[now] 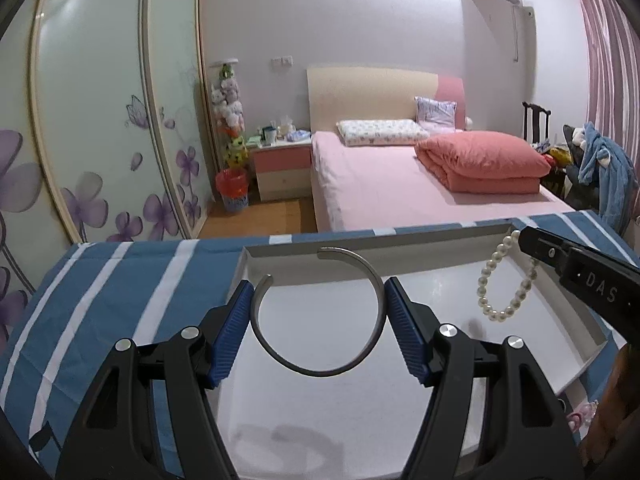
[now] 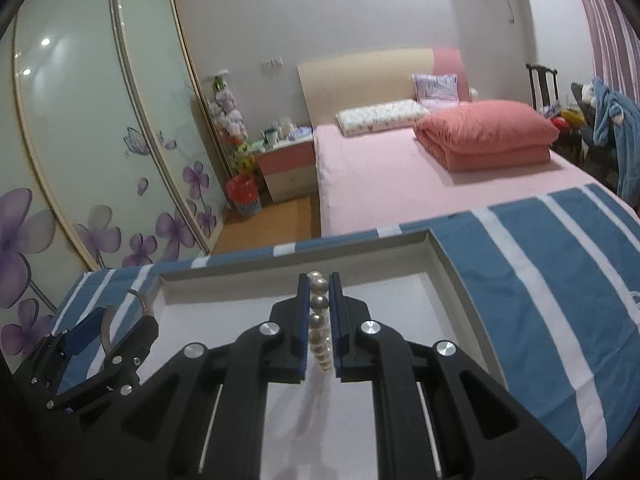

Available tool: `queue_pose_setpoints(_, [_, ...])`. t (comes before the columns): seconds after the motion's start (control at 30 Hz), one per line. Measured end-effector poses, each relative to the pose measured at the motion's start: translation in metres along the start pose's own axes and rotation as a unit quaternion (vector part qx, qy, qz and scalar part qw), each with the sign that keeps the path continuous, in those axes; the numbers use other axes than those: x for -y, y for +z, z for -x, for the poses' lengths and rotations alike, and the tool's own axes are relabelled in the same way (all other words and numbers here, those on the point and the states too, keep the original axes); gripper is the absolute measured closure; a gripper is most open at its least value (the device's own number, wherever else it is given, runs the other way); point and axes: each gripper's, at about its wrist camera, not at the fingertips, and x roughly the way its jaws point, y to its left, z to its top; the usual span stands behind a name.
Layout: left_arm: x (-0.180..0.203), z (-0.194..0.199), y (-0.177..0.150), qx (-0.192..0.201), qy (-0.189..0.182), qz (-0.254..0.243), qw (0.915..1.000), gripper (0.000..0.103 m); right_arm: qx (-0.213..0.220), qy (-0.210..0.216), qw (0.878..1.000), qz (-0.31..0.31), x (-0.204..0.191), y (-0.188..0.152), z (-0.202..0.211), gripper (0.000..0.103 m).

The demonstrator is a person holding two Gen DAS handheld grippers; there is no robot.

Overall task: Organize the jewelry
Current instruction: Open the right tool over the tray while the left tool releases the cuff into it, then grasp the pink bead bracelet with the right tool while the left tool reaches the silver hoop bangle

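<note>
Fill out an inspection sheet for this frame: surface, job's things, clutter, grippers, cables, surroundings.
Surface: blue-and-white striped cloth under a shallow white tray.
Job's things: silver cuff bangle and pearl bracelet, both held above the tray.
Clutter: small pink item beside the tray, unclear.
Grippers: left gripper clamps the bangle across its width; right gripper shut on the pearls.
Cables: nothing seen.
Surroundings: pink bed, floral wardrobe, nightstand.

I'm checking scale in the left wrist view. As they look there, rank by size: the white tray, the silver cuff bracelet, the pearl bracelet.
1. White tray, by far the largest.
2. Silver cuff bracelet, though it is nearest the camera, which enlarges it.
3. Pearl bracelet, smallest, hanging farther away.
</note>
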Motion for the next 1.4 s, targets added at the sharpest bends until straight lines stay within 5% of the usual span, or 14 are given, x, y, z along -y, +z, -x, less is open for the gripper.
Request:
queue_pose_setpoints(0.07, [0.003,-0.004,0.001,-0.009,-0.005,-0.002,0.9999,0.036,-0.010,0.001,1.000,-0.006,0.002,-0.001,-0.003,0.088])
queue_pose_setpoints(0.13, [0.003,-0.004,0.002,-0.006,-0.002,-0.004,1.0000,0.035,-0.008,-0.002,1.000,-0.010,0.004,-0.001,0.000,0.069])
queue_pose_setpoints(0.43, [-0.023,0.016,0.010,0.015,0.017,0.022,0.9995,0.033,0.030,-0.006,0.999,-0.017,0.019,0.000,0.042,0.068])
queue_pose_setpoints(0.77, [-0.059,0.087,-0.017,0.035,0.038,0.034,0.9981,0.032,0.041,-0.005,0.999,0.003,0.028,-0.019,0.107,0.068])
queue_pose_setpoints(1.07, [-0.067,0.137,-0.066,0.016,0.011,0.046,0.9987,0.028,-0.008,-0.026,1.000,0.010,0.049,-0.072,0.143,0.068])
queue_pose_setpoints(1.4, [-0.049,0.153,-0.090,0.002,-0.020,0.031,0.9993,0.025,-0.095,-0.059,0.994,0.014,0.067,-0.115,0.127,0.068])
